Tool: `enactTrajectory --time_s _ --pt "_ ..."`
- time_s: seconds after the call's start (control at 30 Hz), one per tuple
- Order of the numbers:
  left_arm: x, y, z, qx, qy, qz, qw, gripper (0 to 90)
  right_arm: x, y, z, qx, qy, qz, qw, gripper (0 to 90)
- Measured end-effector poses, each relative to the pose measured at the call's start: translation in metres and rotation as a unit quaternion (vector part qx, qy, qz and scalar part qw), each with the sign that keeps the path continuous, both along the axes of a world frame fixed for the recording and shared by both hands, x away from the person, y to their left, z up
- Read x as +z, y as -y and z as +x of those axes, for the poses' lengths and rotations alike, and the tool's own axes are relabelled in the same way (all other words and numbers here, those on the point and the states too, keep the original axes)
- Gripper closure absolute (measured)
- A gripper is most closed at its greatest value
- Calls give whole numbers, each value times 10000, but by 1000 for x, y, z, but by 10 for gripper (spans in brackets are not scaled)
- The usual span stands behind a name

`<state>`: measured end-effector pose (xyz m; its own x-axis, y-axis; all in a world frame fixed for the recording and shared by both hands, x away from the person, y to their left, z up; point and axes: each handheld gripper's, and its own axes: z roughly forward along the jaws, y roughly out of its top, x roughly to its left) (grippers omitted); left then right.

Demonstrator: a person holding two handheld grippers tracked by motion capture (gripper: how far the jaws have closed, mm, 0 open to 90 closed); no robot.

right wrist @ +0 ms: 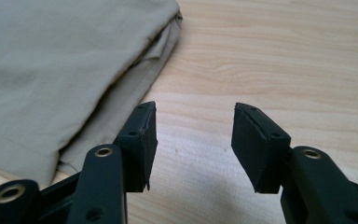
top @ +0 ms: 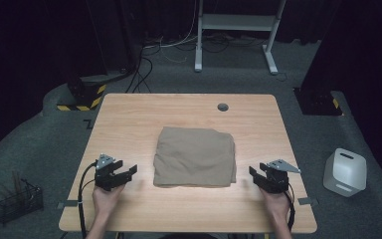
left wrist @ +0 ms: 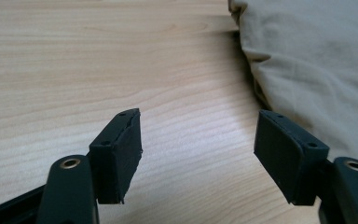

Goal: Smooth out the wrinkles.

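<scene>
I have the folded cloth (top: 195, 157) lying between my left gripper (top: 129, 172) and right gripper (top: 255, 173), both wide and empty, the right slightly nearer its edge.

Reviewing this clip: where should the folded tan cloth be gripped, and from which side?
Probably at its two near corners. The folded tan cloth lies flat, with layered edges along both sides; the left gripper and right gripper, both open, flank it, so each could slide in low from its own side.
</scene>
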<state>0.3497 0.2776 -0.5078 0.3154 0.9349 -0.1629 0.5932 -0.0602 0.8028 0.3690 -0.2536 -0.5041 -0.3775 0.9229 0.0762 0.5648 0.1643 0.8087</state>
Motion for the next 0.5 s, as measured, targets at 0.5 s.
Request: enactTrajectory --time_s 0.5 --pt "-12 0 -1 188 -45 474 9987 325 -12 2 3 -120 -256 -384 9989 500"
